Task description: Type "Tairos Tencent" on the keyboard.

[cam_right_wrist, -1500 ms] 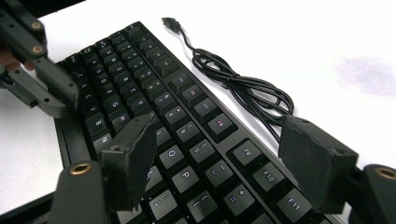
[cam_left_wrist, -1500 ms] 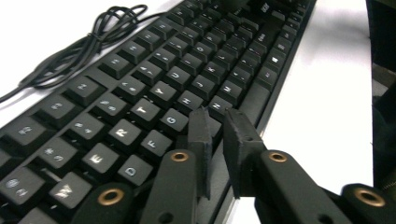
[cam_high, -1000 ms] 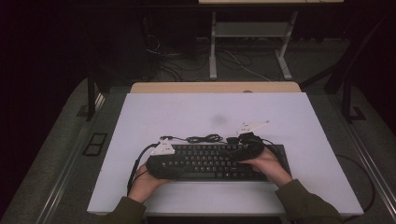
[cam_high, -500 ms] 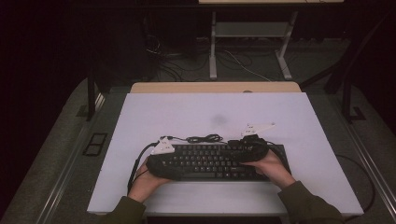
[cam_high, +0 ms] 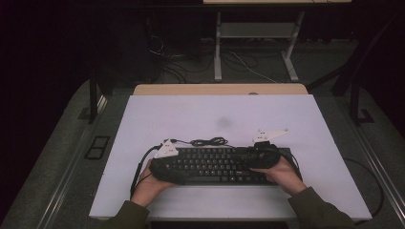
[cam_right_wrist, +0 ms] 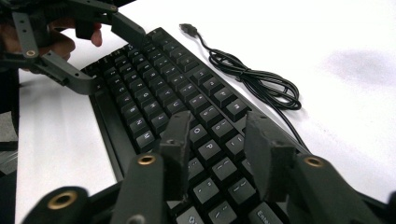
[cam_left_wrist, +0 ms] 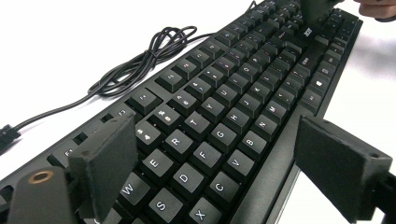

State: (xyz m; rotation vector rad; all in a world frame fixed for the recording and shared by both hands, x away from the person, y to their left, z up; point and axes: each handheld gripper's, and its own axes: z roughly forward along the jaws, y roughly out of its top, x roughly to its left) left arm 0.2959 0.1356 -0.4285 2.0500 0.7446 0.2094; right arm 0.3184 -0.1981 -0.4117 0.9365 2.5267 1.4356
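White matte table [cam_high: 191, 114], black rectangular keyboard [cam_high: 215, 164].

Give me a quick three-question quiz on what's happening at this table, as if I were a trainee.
1. True or false: the left gripper has its jaws spread across the keyboard, front edge to back edge.
2. Where does the cable lie? A) coiled behind the keyboard B) draped over the keys C) off the table
3. Fill in: the right gripper hovers over the keyboard's ____ end.

Key:
1. True
2. A
3. right
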